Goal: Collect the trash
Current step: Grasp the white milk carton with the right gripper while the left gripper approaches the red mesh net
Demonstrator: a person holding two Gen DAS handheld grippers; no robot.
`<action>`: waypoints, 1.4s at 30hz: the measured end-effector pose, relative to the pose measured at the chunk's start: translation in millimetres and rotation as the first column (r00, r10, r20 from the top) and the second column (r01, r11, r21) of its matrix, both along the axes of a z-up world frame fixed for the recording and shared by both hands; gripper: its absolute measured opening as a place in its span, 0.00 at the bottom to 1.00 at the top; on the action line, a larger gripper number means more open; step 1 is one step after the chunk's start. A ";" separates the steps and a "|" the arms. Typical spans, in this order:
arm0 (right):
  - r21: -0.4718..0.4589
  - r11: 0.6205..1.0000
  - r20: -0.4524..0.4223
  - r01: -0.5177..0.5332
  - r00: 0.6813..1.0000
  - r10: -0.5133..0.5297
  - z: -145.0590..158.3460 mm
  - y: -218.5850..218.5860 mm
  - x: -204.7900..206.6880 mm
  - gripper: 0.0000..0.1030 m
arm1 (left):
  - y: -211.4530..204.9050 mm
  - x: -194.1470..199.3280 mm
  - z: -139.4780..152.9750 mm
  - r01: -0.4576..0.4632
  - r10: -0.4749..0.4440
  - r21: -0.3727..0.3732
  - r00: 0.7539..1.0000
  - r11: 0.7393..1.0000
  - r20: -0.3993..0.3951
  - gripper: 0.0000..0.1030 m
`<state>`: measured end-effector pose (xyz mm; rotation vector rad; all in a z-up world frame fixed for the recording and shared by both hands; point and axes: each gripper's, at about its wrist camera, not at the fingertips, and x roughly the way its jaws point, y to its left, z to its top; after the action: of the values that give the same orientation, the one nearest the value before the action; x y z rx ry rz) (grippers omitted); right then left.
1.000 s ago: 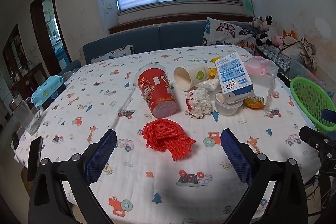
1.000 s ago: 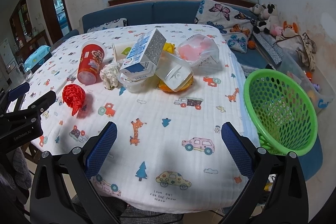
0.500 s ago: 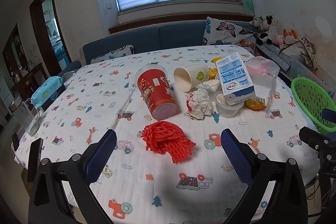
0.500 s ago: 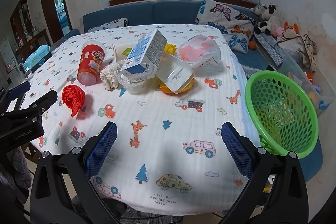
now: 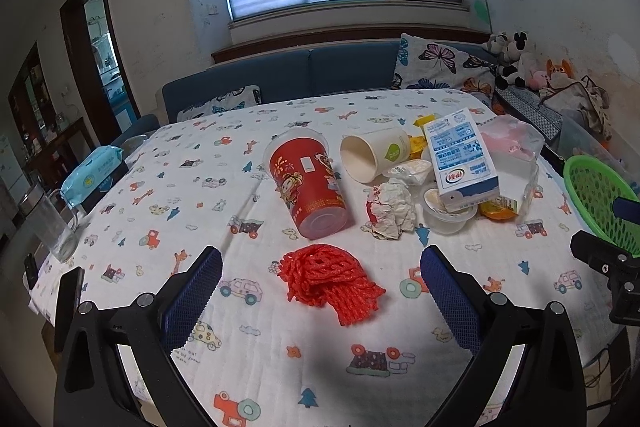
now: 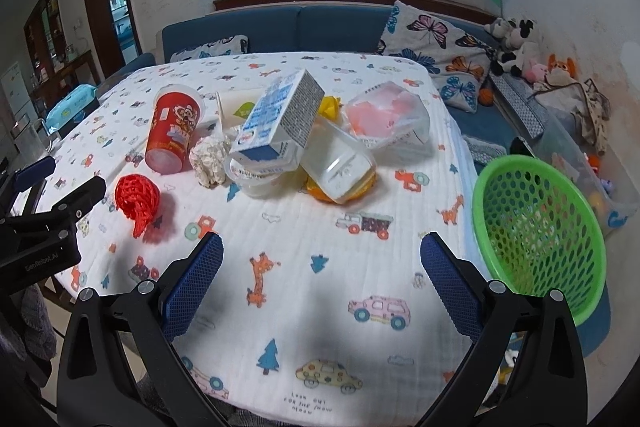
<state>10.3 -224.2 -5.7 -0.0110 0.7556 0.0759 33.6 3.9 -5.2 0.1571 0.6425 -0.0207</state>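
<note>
Two handheld grippers, same build. Left gripper (image 5: pixel 321 301): matte black angular arms, fingers (image 5: pixel 191 301) faced with blue cross-hatched rubber pads, silver screws at the joints. Right gripper (image 6: pixel 321 297): black frame too — blue textured pads, round silver bolt heads along each arm. Seen from the right wrist camera, pale "GenRobot.AI" lettering on the left unit's black body — small screws beside it.

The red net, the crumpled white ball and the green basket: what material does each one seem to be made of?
The red net looks like soft foam mesh, matte, with an open woven lattice that slumps on the cloth. The crumpled white ball looks like paper or tissue: dull, sharply creased folds, with a red patch. The green basket seems to be rigid moulded plastic, slightly glossy, with regular round holes through its wall.
</note>
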 end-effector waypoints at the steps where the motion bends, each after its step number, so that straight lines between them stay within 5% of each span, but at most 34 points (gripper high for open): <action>1: 0.001 1.000 0.000 -0.005 1.000 0.005 1.4 0.9 2.9 0.94 | 0.7 -0.2 0.3 -0.003 0.003 -0.002 1.000 1.000 0.001 0.93; 14: 0.054 0.998 -0.046 -0.041 0.998 0.044 14.1 24.0 59.3 0.83 | 25.4 10.2 0.1 -0.042 0.041 -0.023 0.999 0.999 -0.004 0.93; 31: -0.031 0.998 -0.120 0.053 0.991 -0.057 -3.8 57.8 150.0 0.74 | 64.1 19.1 -20.5 -0.076 0.072 -0.064 0.996 0.995 -0.052 0.93; 42: -0.104 0.991 -0.163 0.088 0.981 -0.105 -25.4 65.0 174.6 0.73 | 72.3 20.8 -33.7 -0.043 0.037 -0.070 0.996 0.997 -0.080 0.93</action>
<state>184.9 -159.3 -31.1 -0.0606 0.9268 -0.0531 54.3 76.2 -38.9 0.0744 0.7228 -0.0112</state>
